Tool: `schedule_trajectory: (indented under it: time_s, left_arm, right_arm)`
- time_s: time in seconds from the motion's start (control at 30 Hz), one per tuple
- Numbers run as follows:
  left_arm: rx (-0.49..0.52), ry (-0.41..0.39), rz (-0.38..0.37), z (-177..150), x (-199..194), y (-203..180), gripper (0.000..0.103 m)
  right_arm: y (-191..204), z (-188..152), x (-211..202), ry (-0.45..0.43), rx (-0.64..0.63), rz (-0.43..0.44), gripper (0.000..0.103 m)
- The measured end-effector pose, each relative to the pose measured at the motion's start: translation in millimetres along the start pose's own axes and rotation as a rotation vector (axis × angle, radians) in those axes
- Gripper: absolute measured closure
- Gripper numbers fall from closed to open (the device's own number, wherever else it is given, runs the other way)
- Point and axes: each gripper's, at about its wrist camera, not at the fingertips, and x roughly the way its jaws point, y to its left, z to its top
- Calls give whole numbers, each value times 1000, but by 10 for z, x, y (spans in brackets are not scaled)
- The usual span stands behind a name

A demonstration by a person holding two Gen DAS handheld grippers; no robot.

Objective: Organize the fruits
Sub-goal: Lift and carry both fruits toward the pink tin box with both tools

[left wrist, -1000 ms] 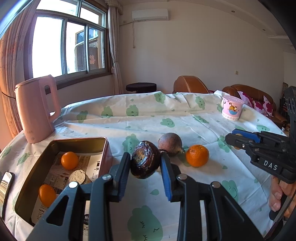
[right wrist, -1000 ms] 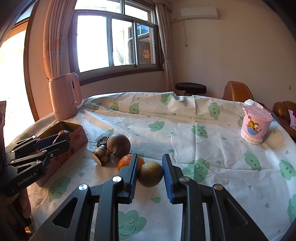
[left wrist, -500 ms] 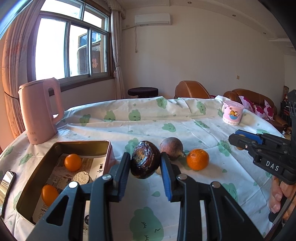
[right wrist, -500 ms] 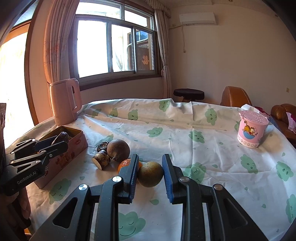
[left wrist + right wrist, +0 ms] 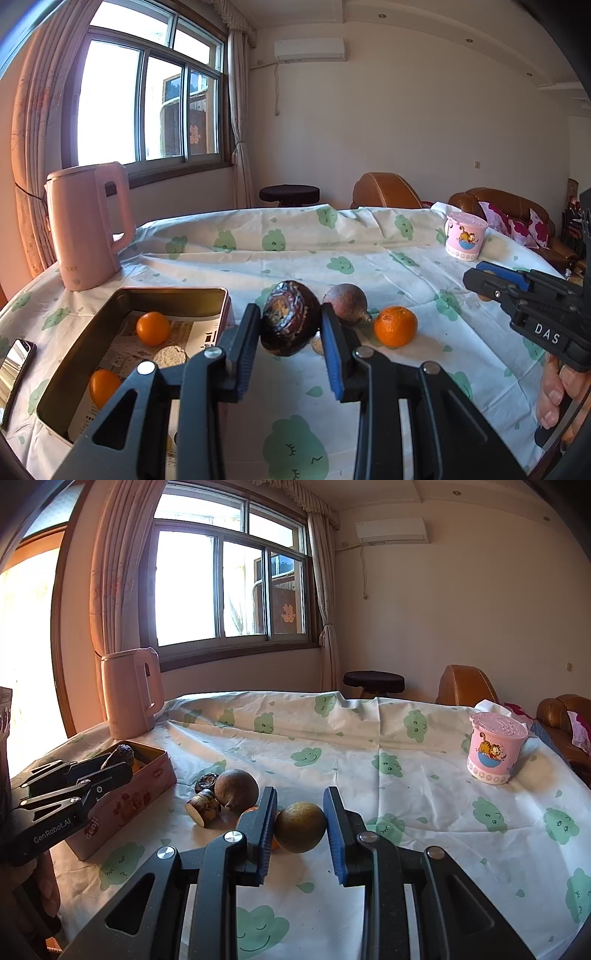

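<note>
Fruit sits clamped in both grippers. The left gripper (image 5: 290,334) has its jaws closed tight on a dark purple wrinkled fruit (image 5: 290,323), held up off the cloth between the blue pads. Down to the left of those jaws lies the open tin box (image 5: 122,299), with two oranges (image 5: 152,328) and a pale round biscuit-like piece (image 5: 170,356) on printed paper inside. Just beyond the jaws, partly hidden by the held fruit, rests a brown round fruit (image 5: 347,302), and to its right an orange mandarin (image 5: 395,326) on the tablecloth (image 5: 295,258). The right gripper (image 5: 300,830) is likewise pinched shut on a greenish-brown round fruit (image 5: 300,831); whether that one touches the cloth I cannot tell. Ahead and left of its jaws sit a cut stub of something woody (image 5: 203,806) and a small dark fruit (image 5: 207,781). Farther off to the left stands a pink kettle (image 5: 88,225); far right, a pink lidded cup (image 5: 495,749).
</note>
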Motion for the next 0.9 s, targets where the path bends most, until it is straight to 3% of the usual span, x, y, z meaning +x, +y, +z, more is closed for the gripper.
schedule_trajectory:
  time_s: [0.63,0.9]
  left_arm:
    - [3,-72,54,-19,-186,28,69]
    - [-28,-57,95,-24,-254,247,69]
  right_arm:
    - [77,-1,-50,-28,-38,-22,75]
    - [320,45,14,-14,-66,33,75]
